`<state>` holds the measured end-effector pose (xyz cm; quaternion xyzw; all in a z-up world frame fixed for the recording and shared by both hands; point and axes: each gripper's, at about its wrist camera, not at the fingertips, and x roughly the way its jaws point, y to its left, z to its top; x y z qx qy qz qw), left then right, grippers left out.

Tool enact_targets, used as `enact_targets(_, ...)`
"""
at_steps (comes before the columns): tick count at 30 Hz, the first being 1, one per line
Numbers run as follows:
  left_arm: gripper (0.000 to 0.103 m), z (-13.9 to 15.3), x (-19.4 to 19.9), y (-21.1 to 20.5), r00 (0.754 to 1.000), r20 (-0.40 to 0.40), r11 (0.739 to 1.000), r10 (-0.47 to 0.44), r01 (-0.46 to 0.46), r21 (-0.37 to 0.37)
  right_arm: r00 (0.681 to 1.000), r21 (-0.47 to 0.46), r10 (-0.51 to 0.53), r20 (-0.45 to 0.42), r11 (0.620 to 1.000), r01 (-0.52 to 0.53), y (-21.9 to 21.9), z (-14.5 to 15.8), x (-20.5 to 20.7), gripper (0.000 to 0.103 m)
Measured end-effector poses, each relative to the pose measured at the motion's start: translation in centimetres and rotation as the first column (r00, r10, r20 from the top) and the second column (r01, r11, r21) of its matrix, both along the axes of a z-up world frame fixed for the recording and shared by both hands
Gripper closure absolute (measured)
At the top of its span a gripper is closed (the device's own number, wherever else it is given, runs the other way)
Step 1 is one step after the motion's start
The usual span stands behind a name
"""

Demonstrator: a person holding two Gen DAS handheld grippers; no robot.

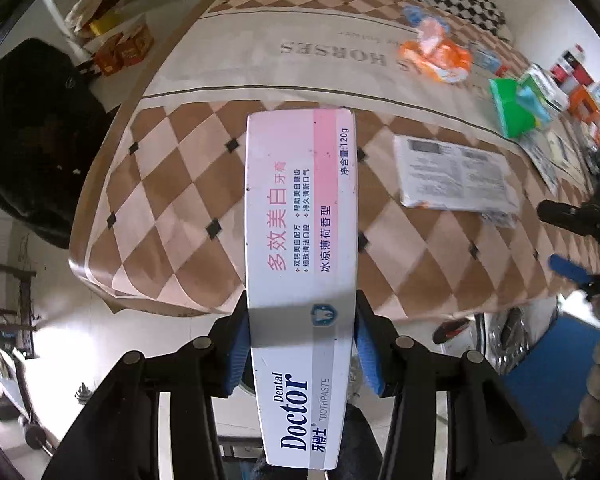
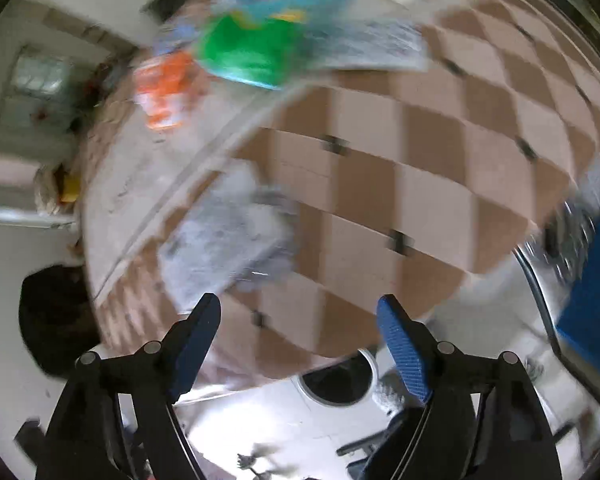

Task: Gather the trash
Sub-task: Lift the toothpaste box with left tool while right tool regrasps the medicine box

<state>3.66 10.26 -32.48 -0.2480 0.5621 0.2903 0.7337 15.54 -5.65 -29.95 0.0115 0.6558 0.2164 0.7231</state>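
My left gripper (image 1: 302, 344) is shut on a white and pink Dental Doctor toothpaste box (image 1: 300, 240), held lengthwise above the near edge of the checkered table (image 1: 172, 184). On the table lie a grey printed plastic packet (image 1: 456, 172), an orange wrapper (image 1: 436, 58) and a green packet (image 1: 512, 108). My right gripper (image 2: 300, 320) is open and empty above the table's near edge; it shows at the right edge of the left wrist view (image 1: 568, 240). In the blurred right wrist view the grey packet (image 2: 228, 236) lies just beyond the left finger, the orange wrapper (image 2: 164, 88) and green packet (image 2: 244, 54) farther off.
A black bag (image 1: 32, 140) sits left of the table. Boxes (image 1: 124, 50) stand on the floor at the far left. Small cartons (image 1: 580, 84) crowd the table's right end. A white round bin opening (image 2: 340, 380) lies below the table edge. A blue surface (image 2: 596, 280) is at right.
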Motion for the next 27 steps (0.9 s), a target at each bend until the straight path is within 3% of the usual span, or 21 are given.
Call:
enact_targets(1, 0.06, -0.1, 0.0, 0.4, 1.0, -0.008, 1.0, 0.015, -0.015, 0.024, 0.987, -0.089, 0.155, 0.044, 0.985, -0.15, 2.8, 0.6, -0.1, 0.021)
enact_targets(2, 0.06, -0.2, 0.1, 0.7, 0.999, -0.018, 0.998, 0.034, -0.033, 0.052, 0.948, -0.168, 0.315, 0.052, 0.938, -0.303, 5.3, 0.7, -0.5, 0.021)
enact_targets(3, 0.06, -0.2, 0.4, 1.1, 0.998, -0.026, 0.995, 0.057, -0.055, 0.08, 0.912, -0.231, 0.408, 0.046, 0.892, -0.388, 6.9, 0.5, -0.8, 0.02)
enact_targets(5, 0.06, -0.5, 0.7, 1.6, 0.995, -0.036, 0.99, 0.098, -0.093, 0.108, 0.748, -0.415, 0.664, 0.004, 0.682, -0.603, 11.2, -0.5, -2.0, 0.02)
enact_targets(6, 0.06, -0.7, 0.8, 1.9, 0.992, -0.039, 0.986, 0.123, -0.117, 0.115, 0.681, -0.479, 0.733, -0.009, 0.594, -0.646, 12.5, -0.9, -2.5, 0.02)
enact_targets(7, 0.06, -1.0, 0.9, 2.1, 0.988, -0.041, 0.983, 0.151, -0.146, 0.113, 0.588, -0.532, 0.808, -0.041, 0.48, -0.697, 13.9, -1.4, -3.1, 0.02)
enact_targets(8, 0.06, -1.2, 0.9, 2.3, 0.983, -0.044, 0.979, 0.177, -0.172, 0.11, 0.477, -0.581, 0.873, -0.098, 0.339, -0.74, 15.3, -2.3, -3.8, 0.02)
enact_targets(11, 0.06, -2.0, 0.8, 3.0, 0.963, -0.052, 0.961, 0.264, -0.258, 0.098, 0.288, -0.624, 0.94, -0.185, 0.114, -0.773, 17.4, -3.9, -4.8, 0.02)
enact_targets(16, 0.06, -2.7, 0.4, 3.9, 0.938, -0.062, 0.939, 0.34, -0.335, 0.071, 0.073, -0.566, 0.946, -0.315, -0.125, -0.815, 19.0, -7.2, -5.7, 0.019)
enact_targets(17, 0.06, -2.8, 0.4, 4.1, 0.936, -0.065, 0.937, 0.347, -0.342, 0.069, 0.045, -0.548, 0.941, -0.335, -0.156, -0.822, 19.0, -7.9, -5.9, 0.019)
enact_targets(19, 0.06, -3.1, 0.2, 4.4, 0.933, -0.072, 0.935, 0.354, -0.349, 0.069, 0.025, -0.531, 0.934, -0.356, -0.181, -0.828, 19.0, -9.0, -6.0, 0.019)
enact_targets(21, 0.06, -3.3, 0.1, 4.6, 0.929, -0.075, 0.932, 0.361, -0.357, 0.065, 0.004, -0.538, 0.934, -0.358, -0.203, -0.818, 19.6, -9.9, -6.0, 0.013)
enact_targets(25, 0.06, -3.2, 0.0, 5.1, 0.925, -0.073, 0.927, 0.373, -0.369, 0.059, 0.035, -0.471, 0.922, -0.385, -0.164, -0.867, 20.1, -10.1, -4.5, 0.014)
enact_targets(27, 0.06, -3.0, 0.1, 5.1, 0.925, -0.07, 0.927, 0.373, -0.369, 0.063, 0.063, -0.448, 0.918, -0.391, -0.13, -0.884, 20.5, -9.8, -2.5, 0.022)
